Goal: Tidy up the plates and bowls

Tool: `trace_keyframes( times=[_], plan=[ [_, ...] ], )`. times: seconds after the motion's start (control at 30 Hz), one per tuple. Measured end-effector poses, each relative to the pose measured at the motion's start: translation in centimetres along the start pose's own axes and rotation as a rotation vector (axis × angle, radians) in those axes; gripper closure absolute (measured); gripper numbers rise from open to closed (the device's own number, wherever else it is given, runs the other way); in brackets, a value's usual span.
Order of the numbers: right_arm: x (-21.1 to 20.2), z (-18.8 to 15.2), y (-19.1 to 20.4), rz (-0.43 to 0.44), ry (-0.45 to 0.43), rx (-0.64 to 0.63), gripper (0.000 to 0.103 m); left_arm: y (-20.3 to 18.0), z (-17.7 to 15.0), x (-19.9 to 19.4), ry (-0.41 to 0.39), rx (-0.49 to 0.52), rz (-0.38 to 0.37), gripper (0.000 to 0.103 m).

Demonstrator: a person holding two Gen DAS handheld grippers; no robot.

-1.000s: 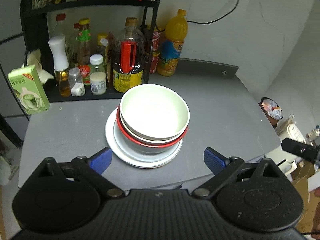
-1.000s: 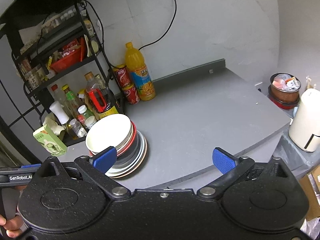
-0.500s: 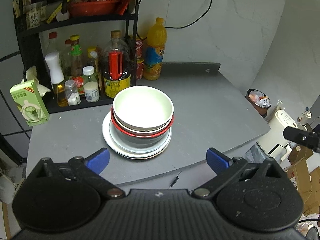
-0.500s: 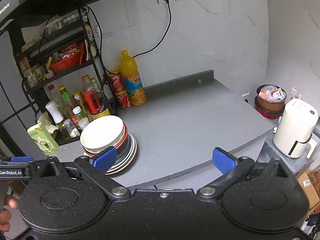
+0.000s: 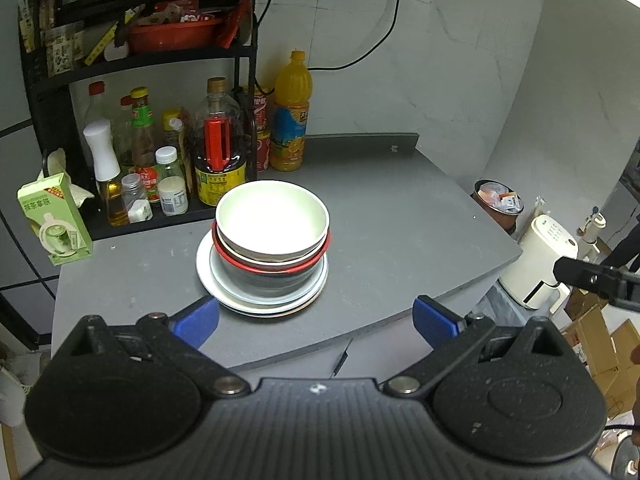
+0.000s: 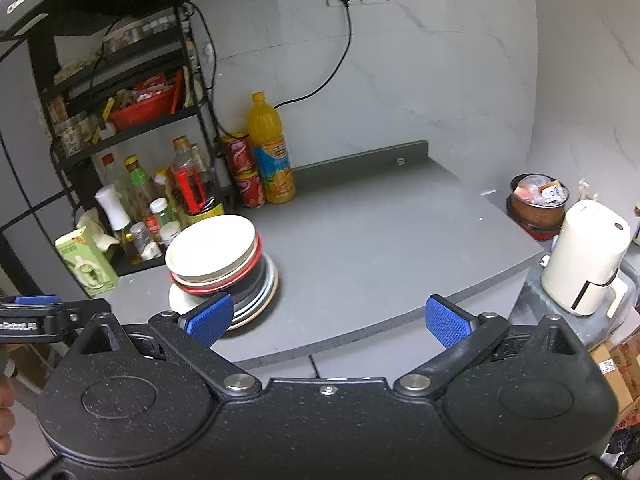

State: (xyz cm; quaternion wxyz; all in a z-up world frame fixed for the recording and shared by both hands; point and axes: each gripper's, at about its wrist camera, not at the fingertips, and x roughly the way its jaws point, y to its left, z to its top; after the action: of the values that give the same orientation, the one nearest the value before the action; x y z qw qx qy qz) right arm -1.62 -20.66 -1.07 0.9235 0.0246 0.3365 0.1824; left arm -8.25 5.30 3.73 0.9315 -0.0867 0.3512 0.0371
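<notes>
A stack of dishes stands on the grey counter [image 5: 400, 232]: a white bowl [image 5: 272, 220] on top, a red-rimmed bowl [image 5: 276, 266] and a dark bowl under it, all on white plates [image 5: 224, 296]. The stack also shows in the right wrist view [image 6: 216, 256]. My left gripper [image 5: 316, 320] is open and empty, held back from the counter's front edge, in front of the stack. My right gripper [image 6: 328, 318] is open and empty, held back to the right of the stack.
A black rack [image 5: 132, 60] with sauce bottles [image 5: 218, 148] stands behind the stack. An orange drink bottle [image 5: 290, 120] and red cans [image 6: 244, 176] stand at the back. A green carton [image 5: 54, 216] is at the left. A white kettle [image 6: 588, 258] and a pot [image 6: 536, 200] lie beyond the right edge.
Both grippers have pulled back and up from the counter, so the stack looks smaller and farther. The stack has not moved.
</notes>
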Motion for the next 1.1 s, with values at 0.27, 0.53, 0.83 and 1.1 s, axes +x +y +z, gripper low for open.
trace_keyframes(
  times=[0.27, 0.53, 0.83, 1.1],
  plan=[
    [-0.7, -0.3, 1.5, 0.022, -0.006, -0.011, 0.0, 0.7, -1.0, -0.7, -0.018, -0.009, 0.009, 0.001],
    [-0.6, -0.7, 2.4, 0.017, -0.003, -0.018, 0.0, 1.6, -1.4, -1.2, -0.024, -0.006, 0.019, 0.001],
    [-0.5, -1.3, 2.8, 0.014, 0.014, -0.011, 0.0, 2.7, -2.5, -1.4, -0.004, -0.016, 0.018, 0.001],
    [-0.7, -1.7, 2.8, 0.004, 0.014, -0.003, 0.0, 3.3, -3.0, -1.5, 0.006, -0.015, 0.032, 0.001]
  ],
)
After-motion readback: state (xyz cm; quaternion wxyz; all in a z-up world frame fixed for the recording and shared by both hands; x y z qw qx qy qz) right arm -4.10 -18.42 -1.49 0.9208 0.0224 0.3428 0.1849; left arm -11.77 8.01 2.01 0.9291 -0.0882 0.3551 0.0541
